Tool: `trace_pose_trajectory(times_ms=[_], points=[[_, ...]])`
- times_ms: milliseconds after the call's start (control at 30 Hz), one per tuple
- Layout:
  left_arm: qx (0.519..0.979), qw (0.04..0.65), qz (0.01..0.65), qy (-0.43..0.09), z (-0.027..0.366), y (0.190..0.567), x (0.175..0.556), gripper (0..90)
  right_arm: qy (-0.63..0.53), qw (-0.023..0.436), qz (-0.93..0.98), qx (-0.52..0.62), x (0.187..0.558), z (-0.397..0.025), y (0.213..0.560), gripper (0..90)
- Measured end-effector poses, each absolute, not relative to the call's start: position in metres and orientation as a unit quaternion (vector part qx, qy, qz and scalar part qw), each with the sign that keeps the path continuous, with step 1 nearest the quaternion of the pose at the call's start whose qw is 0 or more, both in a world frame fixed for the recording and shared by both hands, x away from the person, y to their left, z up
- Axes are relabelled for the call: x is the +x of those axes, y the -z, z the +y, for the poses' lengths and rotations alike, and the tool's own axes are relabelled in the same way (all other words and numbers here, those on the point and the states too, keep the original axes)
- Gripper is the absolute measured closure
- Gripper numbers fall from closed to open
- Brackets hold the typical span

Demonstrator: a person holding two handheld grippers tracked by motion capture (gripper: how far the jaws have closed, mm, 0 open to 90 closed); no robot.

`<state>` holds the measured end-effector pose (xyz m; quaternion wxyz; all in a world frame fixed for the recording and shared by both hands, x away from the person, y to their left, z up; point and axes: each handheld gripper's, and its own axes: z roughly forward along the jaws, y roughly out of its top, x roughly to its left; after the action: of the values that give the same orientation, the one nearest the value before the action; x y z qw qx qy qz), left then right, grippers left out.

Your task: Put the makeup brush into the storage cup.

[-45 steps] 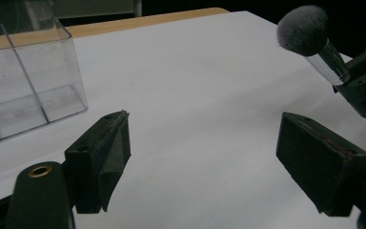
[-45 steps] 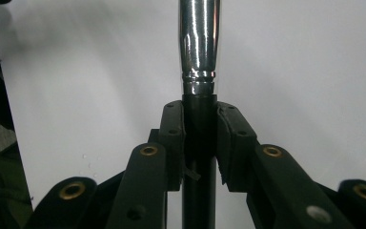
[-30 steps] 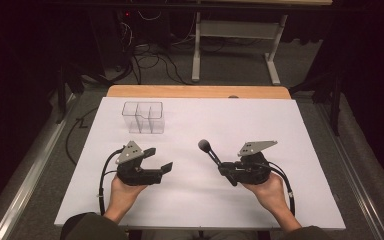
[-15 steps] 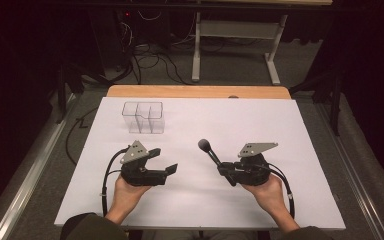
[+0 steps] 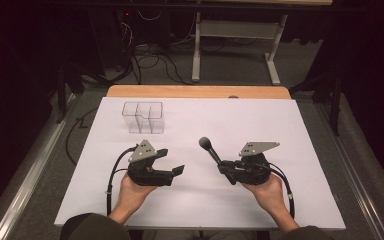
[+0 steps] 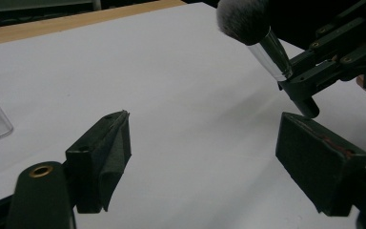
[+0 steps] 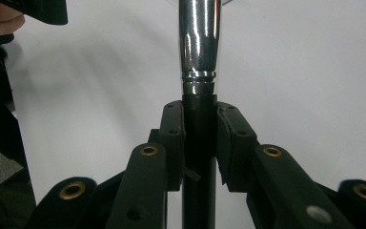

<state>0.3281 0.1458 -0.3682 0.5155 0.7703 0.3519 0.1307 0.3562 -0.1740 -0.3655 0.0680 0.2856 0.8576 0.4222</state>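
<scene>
Right tool (image 5: 226,169) is clamped on a makeup brush (image 5: 211,151): in the right gripper view both black jaws press the brush's black handle (image 7: 198,157) from either side, chrome ferrule (image 7: 199,40) just past the jaw tips, running straight up out of frame. In the high view the brush's long axis runs diagonally, dark bristle head (image 5: 205,142) pointing up-left toward the far side of the table, handle end back in the tool. Whether the brush is tilted up off the table or flat cannot be told from above; the left gripper view shows it raised, head above the white surface.

Left tool (image 5: 172,172) is released: in the left gripper view the two pads (image 6: 112,143) stand wide apart with bare table between them, nothing held. That view also catches the grey-tipped bristles (image 6: 242,19) and the silver ferrule at top right, plus the right tool's jaw links gripping it, detail the high view is too small to give. The right gripper view catches part of the left tool (image 7: 38,10) and a fingertip at top left.

Both tools sit on the near half of the white table (image 5: 300,130), held by a left hand (image 5: 130,192) and a right hand (image 5: 265,192), well apart, jaws facing each other. A clear plastic organizer (image 5: 143,117) with compartments stands on the far left of the table, apart from both tools; its corner shows at the left edge of the left gripper view. Wooden table edge (image 5: 195,91) beyond the white sheet, cables (image 5: 150,57) on the floor behind.
</scene>
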Motion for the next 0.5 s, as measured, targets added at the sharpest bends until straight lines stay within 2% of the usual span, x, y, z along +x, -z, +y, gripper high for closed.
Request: trace_pose_trajectory(times_ms=[200, 500], points=[[0.769, 0.525, 0.340, -0.134, 0.136, 0.363, 0.329, 23.3, -0.427, 0.069, 0.856, 0.285, 0.356, -0.172, 0.365, 76.7], [0.769, 0.528, 0.339, -0.119, 0.125, 0.361, 0.333, 22.8, -0.431, 0.073, 0.853, 0.286, 0.355, -0.171, 0.363, 76.7]])
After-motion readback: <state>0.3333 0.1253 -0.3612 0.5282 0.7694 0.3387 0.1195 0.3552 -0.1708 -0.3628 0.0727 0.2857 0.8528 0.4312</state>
